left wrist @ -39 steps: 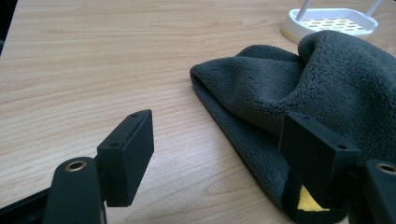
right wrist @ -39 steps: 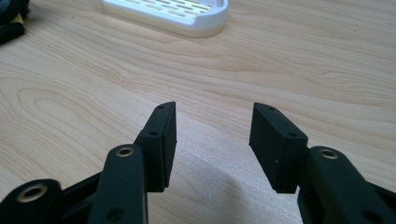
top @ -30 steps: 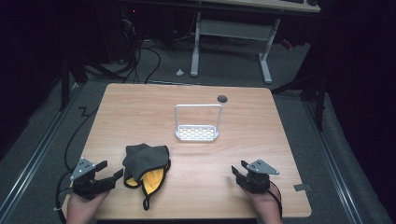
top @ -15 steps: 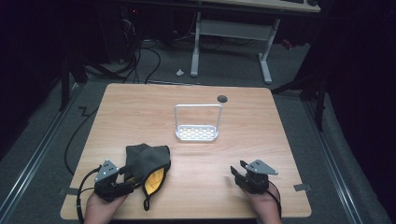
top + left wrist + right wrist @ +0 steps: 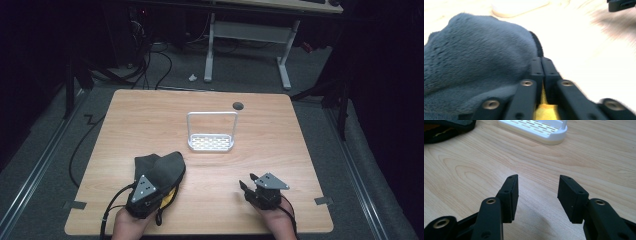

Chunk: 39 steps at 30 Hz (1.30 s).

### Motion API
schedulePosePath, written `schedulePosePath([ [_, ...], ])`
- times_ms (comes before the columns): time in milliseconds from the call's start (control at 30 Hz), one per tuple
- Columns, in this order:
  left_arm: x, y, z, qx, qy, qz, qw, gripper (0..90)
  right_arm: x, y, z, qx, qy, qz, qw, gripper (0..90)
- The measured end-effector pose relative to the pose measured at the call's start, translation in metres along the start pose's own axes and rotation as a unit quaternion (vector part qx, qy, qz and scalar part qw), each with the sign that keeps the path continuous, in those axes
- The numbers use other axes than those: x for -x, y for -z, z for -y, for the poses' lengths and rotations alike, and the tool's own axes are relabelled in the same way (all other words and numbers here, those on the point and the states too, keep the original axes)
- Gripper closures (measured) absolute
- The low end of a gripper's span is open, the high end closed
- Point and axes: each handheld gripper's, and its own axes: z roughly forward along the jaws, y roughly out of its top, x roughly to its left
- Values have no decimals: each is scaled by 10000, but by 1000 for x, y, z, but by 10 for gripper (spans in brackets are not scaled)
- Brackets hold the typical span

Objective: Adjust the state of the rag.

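High view puts a dark, fuzzy slipper [image 5: 159, 172] with a yellow lining at about seven o'clock on the wooden table [image 5: 150, 115], close to the near edge. The left gripper [image 5: 165, 192] sits right over its near end, the grey plate on top covering much of the heel.

Left gripper view is blurred, yet the two black jaws stand pressed together, with a strip of yellow lining showing between them lower down and the grey plush upper [image 5: 474, 65] bulging at their ten o'clock. I judge them clamped on the slipper's edge, though the exact bite is hard to make out.

At five o'clock on the table the right gripper [image 5: 244, 187] rests on the wood, well apart from the slipper. In the right gripper view its jaws stand wide apart with nothing but bare table between them; the white rack [image 5: 534, 131], a slotted base with a wire hoop, lies ahead at twelve o'clock.

That rack [image 5: 211, 132] stands near the table's centre with nothing on it. A small dark round hole [image 5: 238, 106] lies beyond it at one o'clock.

As for progress, the grasp looks made and little else: the slipper lies on the table, not lifted, and wherever it is meant to go, presumably toward the rack, the carrying and placing are all left.
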Motion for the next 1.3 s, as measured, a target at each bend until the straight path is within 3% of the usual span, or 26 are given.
schedulePosePath([
  [33, 1, 5, 1, 44, 33, -37, 10000, 640, -1, 0, 0, -4, 11, -9, 10000, 519],
  [100, 0, 12, 3, 113, 1, -141, 9998, 512, -1, 0, 0, -6, 12, -13, 10000, 520],
  [133, 0, 20, 7, 79, -62, -448, 9989, 467, 0, 1, 1, -2, -11, -14, 10000, 520],
  [200, -3, 23, 10, -63, -91, -735, 9972, 379, 1, 1, 1, -9, -50, -15, 10000, 520],
  [233, -3, 23, 10, -63, -91, -735, 9972, 329, 2, 1, 1, -10, -75, -10, 10000, 520],
  [267, -8, 18, 12, -273, -1, -915, 9954, 285, 2, 1, 1, -8, -89, -12, 10000, 520],
  [300, -11, 14, 13, -370, 74, -915, 9951, 274, 2, 1, 1, -11, -92, -12, 10000, 520],
  [367, -14, 5, 14, -492, 69, -971, 9940, 345, 2, 1, 1, -6, -91, -8, 10000, 520],
  [433, -16, 3, 13, -494, 32, -990, 9939, 581, 2, 1, 1, 3, -68, -4, 10000, 520],
  [467, -18, 5, 9, -204, 169, -998, 9947, 702, 2, 2, 1, 2, -72, 1, 10000, 520],
  [533, -20, 10, 4, 126, 371, -810, 9959, 787, 3, 2, 2, 7, -86, -5, 10000, 521],
  [567, -20, 10, 4, 126, 371, -810, 9959, 797, 3, 2, 2, 7, -86, -5, 10000, 521],
  [600, -16, 15, 1, 374, 319, -693, 9964, 801, 4, 1, 2, -13, -98, 2, 10000, 521],
  [633, -16, 15, 1, 374, 319, -693, 9964, 803, 4, 1, 2, -6, -102, -2, 9999, 521],
  [667, -8, 21, -4, 717, 154, -598, 9955, 803, 4, 1, 2, -18, -100, -6, 9999, 521],
  [700, -4, 25, -6, 928, 120, -512, 9943, 803, 4, 0, 1, 4, -88, -10, 10000, 521],
  [767, 0, 28, -10, 1183, 137, -405, 9921, 803, 2, 1, 0, 7, -89, -30, 10000, 519],
  [900, 5, 24, -10, 1172, 126, -184, 9929, 802, -4, 2, -4, 58, -76, -169, 9998, 504],
  [1000, 10, 17, -8, 1088, 80, -24, 9940, 791, -29, 4, -21, 293, -36, -606, 9977, 457],
  [1033, 12, 15, -8, 1064, 82, 75, 9943, 791, -29, 4, -21, 293, -36, -606, 9977, 457],
  [1067, 15, 11, -8, 1001, 60, 171, 9948, 781, -47, 3, -32, 359, 155, -796, 9961, 433],
  [1167, 19, 6, -7, 904, 6, 267, 9955, 771, -72, -2, -47, 377, 445, -1098, 9922, 404],
  [1233, 20, 4, -6, 876, 33, 342, 9956, 769, -93, -10, -56, 313, 675, -1359, 9879, 403],
  [1300, 21, 3, -6, 842, 22, 392, 9957, 767, -110, -19, -62, 269, 876, -1477, 9848, 403],
])
